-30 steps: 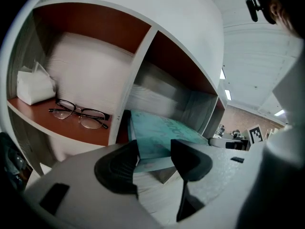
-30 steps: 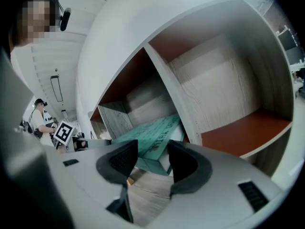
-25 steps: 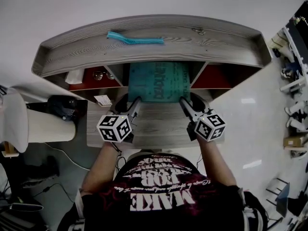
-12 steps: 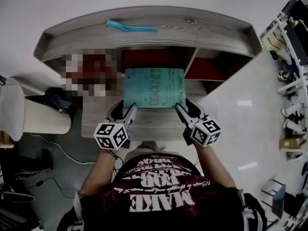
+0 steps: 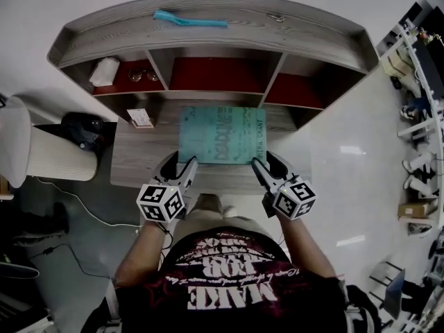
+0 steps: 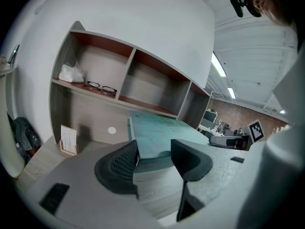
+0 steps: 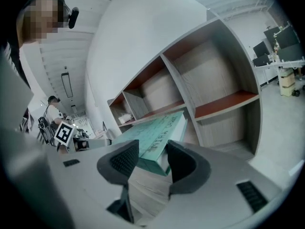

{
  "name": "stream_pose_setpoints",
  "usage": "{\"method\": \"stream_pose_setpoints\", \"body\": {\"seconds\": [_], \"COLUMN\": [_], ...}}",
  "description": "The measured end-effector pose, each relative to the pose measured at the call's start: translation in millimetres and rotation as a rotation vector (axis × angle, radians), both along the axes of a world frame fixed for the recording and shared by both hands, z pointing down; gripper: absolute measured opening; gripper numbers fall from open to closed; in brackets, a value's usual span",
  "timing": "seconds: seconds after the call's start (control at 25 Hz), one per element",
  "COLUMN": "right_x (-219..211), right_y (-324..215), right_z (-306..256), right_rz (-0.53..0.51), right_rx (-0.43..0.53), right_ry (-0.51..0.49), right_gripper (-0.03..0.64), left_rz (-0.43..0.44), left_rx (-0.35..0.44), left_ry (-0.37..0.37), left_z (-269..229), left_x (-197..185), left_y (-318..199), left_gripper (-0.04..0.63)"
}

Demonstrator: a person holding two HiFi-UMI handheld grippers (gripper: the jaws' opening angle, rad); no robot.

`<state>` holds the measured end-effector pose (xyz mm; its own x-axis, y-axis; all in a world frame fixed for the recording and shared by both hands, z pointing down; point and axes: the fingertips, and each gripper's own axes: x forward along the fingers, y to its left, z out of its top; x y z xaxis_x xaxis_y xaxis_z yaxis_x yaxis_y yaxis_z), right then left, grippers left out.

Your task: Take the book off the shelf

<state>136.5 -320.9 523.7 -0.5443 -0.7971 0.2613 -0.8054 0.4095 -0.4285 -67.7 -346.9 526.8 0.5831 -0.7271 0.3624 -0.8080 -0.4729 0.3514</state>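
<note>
The teal book point(image 5: 222, 134) is out of the shelf point(image 5: 208, 44) and lies flat above the wooden desk point(image 5: 135, 165), in front of the middle compartment. My left gripper point(image 5: 184, 166) is shut on its near left corner. My right gripper point(image 5: 258, 166) is shut on its near right corner. In the left gripper view the book point(image 6: 159, 133) runs away from the left gripper point(image 6: 153, 157), its corner pinched between the dark pads. In the right gripper view the book point(image 7: 157, 133) sits tilted in the right gripper point(image 7: 151, 160), spine edge against the right pad.
The shelf's left compartment holds glasses point(image 6: 101, 87) and a crumpled white cloth point(image 5: 105, 71). A teal comb-like item point(image 5: 191, 21) lies on the shelf top. A small card stand point(image 5: 141, 118) is on the desk's left. A white cylinder point(image 5: 59, 165) and a black bag point(image 5: 82, 129) stand to the left.
Both grippers have drawn the book back toward the person, from half inside the middle compartment to fully out over the desk. The compartment now shows bare.
</note>
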Motion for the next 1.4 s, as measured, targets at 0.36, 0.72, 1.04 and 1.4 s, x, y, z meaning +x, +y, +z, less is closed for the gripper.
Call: {"method": "stream_pose_setpoints", "body": {"seconds": [0.36,0.72,1.04,1.4], "right_x": [-2.0,-1.3,-3.3,-4.7], "right_y": [8.5,-5.3,-7.1,-7.1], "right_z": [69.3,158.4,242.3,284.0], "right_rz": [-0.018,-0.013,0.006,0.016], "right_rx": [-0.094,-0.176,-0.284,-0.37], "right_ry": [0.022,0.064,0.085,0.097], "right_gripper": [0.172,0.176,0.176,0.179], "left_rz": [0.004,0.003,0.002,0.005], "left_rx": [-0.029,-0.078,-0.189,-0.248], "left_ry": [-0.039,-0.039,-0.091,-0.161], "left_z": [68.0,161.9,245.5,287.8], "left_x": [-2.3,-1.3,-3.6,-4.0], "left_y": [8.3,-1.9,-4.1,-2.5], "left_gripper": [0.212,0.212,0.212,0.213]}}
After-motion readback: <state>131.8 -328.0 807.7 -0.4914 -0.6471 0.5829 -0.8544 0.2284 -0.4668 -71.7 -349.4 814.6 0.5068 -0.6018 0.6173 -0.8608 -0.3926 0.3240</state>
